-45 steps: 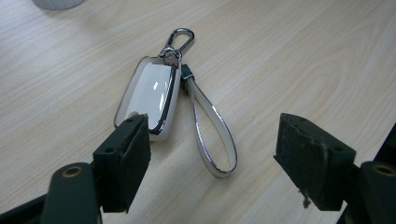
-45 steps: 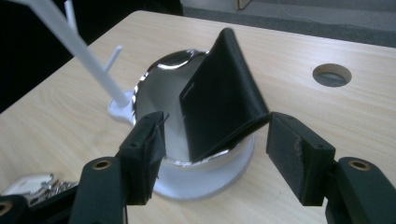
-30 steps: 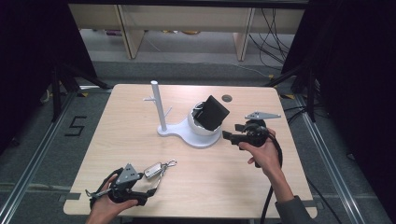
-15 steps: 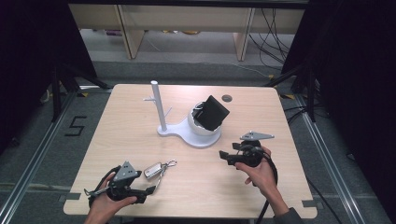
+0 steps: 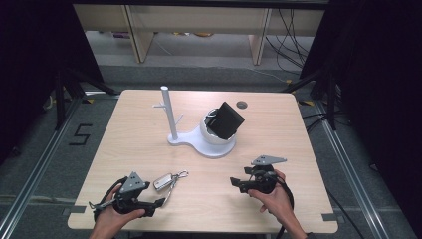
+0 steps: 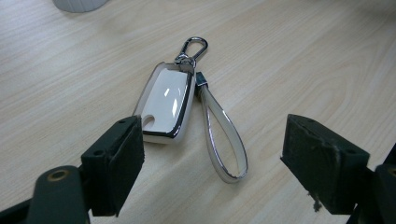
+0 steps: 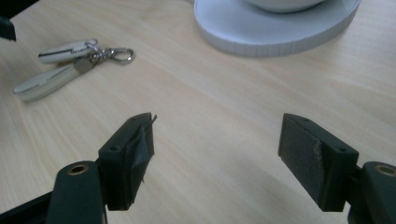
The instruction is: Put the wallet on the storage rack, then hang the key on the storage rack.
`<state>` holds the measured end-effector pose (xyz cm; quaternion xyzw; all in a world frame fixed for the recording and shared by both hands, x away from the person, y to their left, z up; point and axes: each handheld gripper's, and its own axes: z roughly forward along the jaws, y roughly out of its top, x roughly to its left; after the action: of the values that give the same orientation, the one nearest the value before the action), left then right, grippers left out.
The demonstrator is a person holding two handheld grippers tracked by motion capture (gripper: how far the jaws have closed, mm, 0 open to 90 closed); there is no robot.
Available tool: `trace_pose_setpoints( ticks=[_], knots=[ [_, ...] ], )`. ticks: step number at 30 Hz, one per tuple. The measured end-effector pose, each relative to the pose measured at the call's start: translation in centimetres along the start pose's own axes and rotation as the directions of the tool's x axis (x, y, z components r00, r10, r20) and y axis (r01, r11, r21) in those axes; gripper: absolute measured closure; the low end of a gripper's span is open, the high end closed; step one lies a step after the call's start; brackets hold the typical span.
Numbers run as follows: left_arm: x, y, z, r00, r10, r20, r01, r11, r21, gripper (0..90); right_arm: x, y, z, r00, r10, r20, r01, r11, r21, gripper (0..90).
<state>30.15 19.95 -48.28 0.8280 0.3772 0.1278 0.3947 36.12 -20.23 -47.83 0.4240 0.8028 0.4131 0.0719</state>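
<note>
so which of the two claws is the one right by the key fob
The left claw: its open jaws stand just short of the white key fob and its strap. The right claw, open too, sits over bare table, well to the fob's right.

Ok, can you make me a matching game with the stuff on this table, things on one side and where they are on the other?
Things:
1. key fob
2. black box
3. white post
4. right gripper

Places or states:
A. stands upright on the white stand's base
B. lies flat on the table, just in front of the left gripper
C. sits tilted in the white bowl
D. open over bare wood, nothing between its jaws

Pairs: 1-B, 2-C, 3-A, 4-D
</note>
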Motion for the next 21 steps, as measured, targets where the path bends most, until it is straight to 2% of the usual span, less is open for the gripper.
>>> trace_pose_setpoints(
  ticks=[1, 2, 3, 5, 6, 7, 8, 9, 10, 11, 12, 13, 14, 15, 16, 17, 18, 19, 21],
  knots=[
    [0.0, 0.0, 0.0, 1.0, -0.003, 0.002, 0.003, 0.9999, -0.01, 20.4, 0.2, -0.5, 0.1, 0.9998, -0.018, -0.008, 0.018, 1.0, 0.003, 27.5],
    [0.1, 0.0, 0.0, 1.0, 0.001, 0.003, -0.001, 1.0, -0.003, 20.4, 0.4, -0.6, 0.0, 0.9999, -0.017, 0.001, 0.017, 1.0, 0.016, 27.5],
    [0.1, 0.0, 0.0, 1.0, -0.001, -0.003, 0.001, 1.0, -0.006, 20.4, 0.4, -0.8, 0.0, 0.9997, -0.022, -0.014, 0.022, 1.0, 0.003, 27.5],
    [0.1, 0.0, 0.0, 1.0, -0.005, -0.003, 0.005, 1.0, -0.003, 20.4, 0.7, -1.1, -0.2, 0.9997, -0.017, -0.016, 0.018, 1.0, 0.006, 27.4],
    [0.1, 0.0, 0.0, 1.0, -0.002, -0.01, 0.002, 1.0, 0.001, 20.4, 0.8, -1.4, -0.3, 0.9996, -0.013, -0.027, 0.013, 1.0, 0.012, 27.1],
    [0.2, 0.1, 0.0, 0.9999, 0.011, -0.001, -0.011, 0.9999, 0.002, 20.4, 0.9, -1.5, -0.4, 0.9998, -0.011, -0.019, 0.011, 1.0, 0.02, 26.7],
    [0.1, 0.2, 0.0, 1.0, 0.0, -0.009, 0.0, 1.0, -0.003, 20.4, 1.0, -1.8, -0.4, 0.9992, -0.01, -0.038, 0.011, 1.0, 0.026, 26.1],
    [0.1, 0.2, 0.0, 1.0, 0.0, -0.009, 0.0, 1.0, -0.003, 20.4, 1.0, -1.8, -0.4, 0.9992, -0.01, -0.038, 0.011, 1.0, 0.026, 26.1],
    [0.2, 0.3, 0.0, 1.0, 0.006, -0.006, -0.006, 1.0, 0.001, 20.4, 1.4, -2.3, -0.6, 0.9992, 0.012, -0.038, -0.01, 0.999, 0.041, 26.1],
    [0.2, 0.4, 0.1, 1.0, 0.002, -0.009, -0.002, 1.0, 0.002, 20.4, 1.3, -2.4, -0.6, 0.9992, -0.008, -0.039, 0.01, 0.999, 0.04, 26.1],
    [0.2, 0.5, 0.1, 0.9999, 0.01, -0.009, -0.01, 0.9999, 0.004, 20.4, 1.6, -2.6, -0.8, 0.9994, 0.019, -0.028, -0.017, 0.998, 0.06, 26.1],
    [0.2, 0.6, 0.2, 0.9999, -0.001, -0.012, 0.001, 1.0, -0.003, 20.4, 1.2, -2.7, -0.8, 0.9995, -0.019, -0.025, 0.02, 0.999, 0.049, 26.1],
    [0.2, 0.7, 0.2, 1.0, 0.008, -0.005, -0.008, 0.9999, 0.006, 20.4, 1.5, -2.8, -1.0, 0.9995, 0.013, -0.029, -0.012, 0.998, 0.058, 26.1],
    [0.2, 0.7, 0.2, 1.0, 0.008, -0.005, -0.008, 0.9999, 0.006, 20.4, 1.5, -2.8, -1.0, 0.9995, 0.013, -0.029, -0.012, 0.998, 0.058, 26.1],
    [0.4, 1.1, 0.3, 0.9999, 0.016, -0.002, -0.016, 0.9998, 0.012, 20.4, 1.3, -2.8, -1.0, 0.9995, -0.019, -0.024, 0.02, 0.999, 0.043, 26.1],
    [0.6, 1.3, 0.3, 0.9993, 0.036, 0.006, -0.037, 0.9988, 0.031, 20.4, 1.7, -2.9, -1.2, 0.9987, 0.035, -0.036, -0.033, 0.998, 0.061, 26.1],
    [0.6, 1.5, 0.4, 0.9994, 0.034, 0.008, -0.034, 0.9988, 0.034, 20.4, 1.3, -2.9, -1.2, 0.9996, -0.013, -0.023, 0.014, 0.999, 0.04, 26.2],
    [0.6, 1.8, 0.6, 0.999, 0.043, 0.009, -0.043, 0.9981, 0.044, 20.3, 1.3, -2.9, -1.1, 0.9993, -0.011, -0.035, 0.012, 0.999, 0.036, 26.1],
    [0.8, 2.5, 1.1, 0.9975, 0.068, 0.02, -0.07, 0.9949, 0.073, 20.7, 1.4, -3.0, -1.1, 0.9995, -0.009, -0.032, 0.011, 0.999, 0.038, 26.2]
  ],
)
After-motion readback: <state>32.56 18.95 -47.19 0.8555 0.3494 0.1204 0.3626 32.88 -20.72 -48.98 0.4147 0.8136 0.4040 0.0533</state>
